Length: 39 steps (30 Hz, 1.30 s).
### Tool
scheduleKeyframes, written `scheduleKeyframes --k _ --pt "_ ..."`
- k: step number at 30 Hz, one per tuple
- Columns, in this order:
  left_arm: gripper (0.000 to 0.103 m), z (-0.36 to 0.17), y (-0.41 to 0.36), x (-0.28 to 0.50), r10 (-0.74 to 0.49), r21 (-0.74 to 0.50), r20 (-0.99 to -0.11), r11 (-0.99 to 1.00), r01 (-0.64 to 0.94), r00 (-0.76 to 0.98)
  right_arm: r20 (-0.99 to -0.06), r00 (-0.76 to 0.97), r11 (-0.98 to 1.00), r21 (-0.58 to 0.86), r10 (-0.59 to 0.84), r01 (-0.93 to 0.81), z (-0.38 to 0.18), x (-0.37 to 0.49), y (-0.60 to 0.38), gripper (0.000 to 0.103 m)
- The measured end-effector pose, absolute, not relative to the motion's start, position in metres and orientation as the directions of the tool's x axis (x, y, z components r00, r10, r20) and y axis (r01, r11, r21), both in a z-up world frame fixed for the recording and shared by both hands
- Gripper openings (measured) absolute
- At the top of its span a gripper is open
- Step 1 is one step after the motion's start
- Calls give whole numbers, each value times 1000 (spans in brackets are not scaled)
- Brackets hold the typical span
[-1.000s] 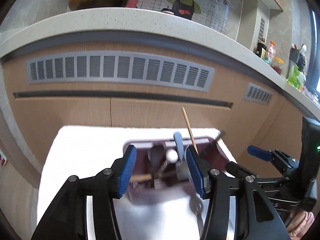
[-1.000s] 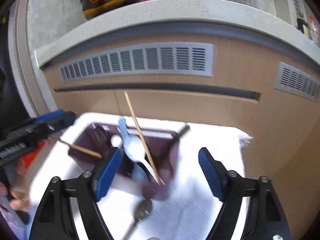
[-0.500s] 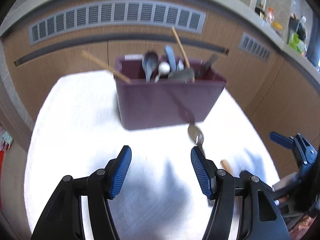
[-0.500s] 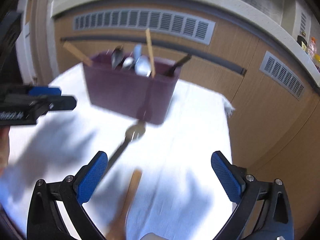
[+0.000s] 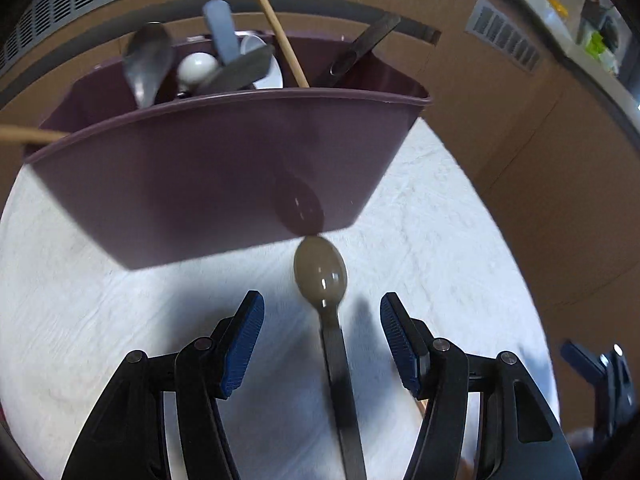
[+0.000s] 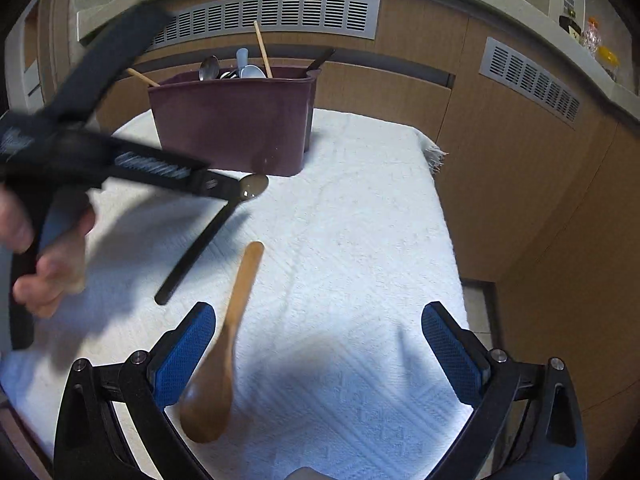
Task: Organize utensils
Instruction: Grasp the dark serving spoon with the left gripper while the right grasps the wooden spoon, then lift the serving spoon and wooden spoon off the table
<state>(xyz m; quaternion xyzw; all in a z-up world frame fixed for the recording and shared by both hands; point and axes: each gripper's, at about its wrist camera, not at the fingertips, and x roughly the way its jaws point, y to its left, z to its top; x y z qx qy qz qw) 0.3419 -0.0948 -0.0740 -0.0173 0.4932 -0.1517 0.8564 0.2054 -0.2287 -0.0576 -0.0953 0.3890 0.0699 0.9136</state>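
A dark purple utensil bin [image 5: 208, 184] [image 6: 236, 120] stands on a white cloth and holds several spoons, a wooden chopstick and dark handles. A black-handled metal spoon [image 5: 322, 276] [image 6: 200, 240] lies on the cloth, bowl toward the bin. My left gripper [image 5: 322, 340] [image 6: 224, 188] is open, its blue pads on either side of that spoon's neck, apart from it. A wooden spoon [image 6: 224, 344] lies nearer, bowl toward me. My right gripper [image 6: 318, 344] is open and empty above the cloth, its left pad beside the wooden spoon.
The white cloth [image 6: 360, 240] covers a small table, with its right edge dropping to the floor. Wooden cabinet fronts with grey vents [image 6: 272, 16] stand close behind the bin. A counter with bottles [image 6: 588, 36] runs at the upper right.
Both grippers have pulled back from above the bin and come down. My left gripper now straddles the black-handled spoon; my right gripper sits low by the wooden spoon.
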Motion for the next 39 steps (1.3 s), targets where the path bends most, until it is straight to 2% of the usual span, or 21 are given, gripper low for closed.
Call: scheduleKeyframes --k 2,3,4,6,11,14,17,20,21,22,23,24,25,27,29,31,33,39 --pt "48 -80 -106 352 -214 -114 -856 966 231 470 -721 692 972 -133 41 -196 -58 204 -229 102" --pt "46 -84 -110 356 -177 -79 -864 972 221 471 -720 693 972 -138 34 -191 -57 202 -230 102" --pt "45 -84 -113 356 -160 -54 -855 974 222 493 -721 692 972 -134 39 -194 -58 202 -231 102" --pt "34 -83 -117 352 -167 -47 -851 968 245 498 -726 686 973 -119 51 -199 -58 201 -235 102" --pt "33 -81 -105 321 -181 -22 -841 953 301 510 -726 688 976 -145 6 -161 -60 205 -237 102" --pt "33 -78 -79 291 -203 -47 -843 950 308 499 -723 690 979 -121 29 -167 -59 206 -236 102" --pt "34 -75 -50 263 -211 -70 -840 956 285 501 -755 636 973 13 160 -230 -58 212 -230 102" --pt "34 -70 -28 239 -203 -74 -831 963 259 518 -768 616 968 18 175 -252 -59 215 -218 100" --pt "34 -69 -22 232 -198 -71 -827 965 251 526 -778 604 965 15 176 -262 -60 217 -212 92" --pt "34 -69 -17 227 -196 -72 -827 966 246 527 -778 604 965 15 176 -262 -60 217 -212 75" --pt "34 -69 -14 224 -200 -81 -827 967 241 526 -806 561 962 36 189 -272 -64 221 -204 66" --pt "34 -69 -9 223 -207 -93 -826 967 236 524 -822 530 958 60 207 -281 -69 224 -201 50" --pt "34 -70 -6 222 -213 -102 -826 967 234 521 -830 513 956 75 218 -285 -71 226 -199 44" --pt "34 -72 -3 221 -217 -113 -828 968 225 518 -840 495 955 85 222 -284 -75 228 -196 40" --pt "34 -73 -2 217 -227 -131 -828 967 218 513 -848 498 958 36 181 -285 -80 229 -188 37" --pt "34 -74 0 217 -239 -148 -826 966 213 510 -850 509 959 -17 135 -282 -81 230 -184 18" --pt "34 -77 -4 221 -247 -159 -827 964 211 506 -853 506 958 -25 129 -286 -80 231 -182 9" --pt "35 -68 7 220 -242 -163 -828 967 196 507 -840 524 953 -26 142 -301 -69 231 -181 8"
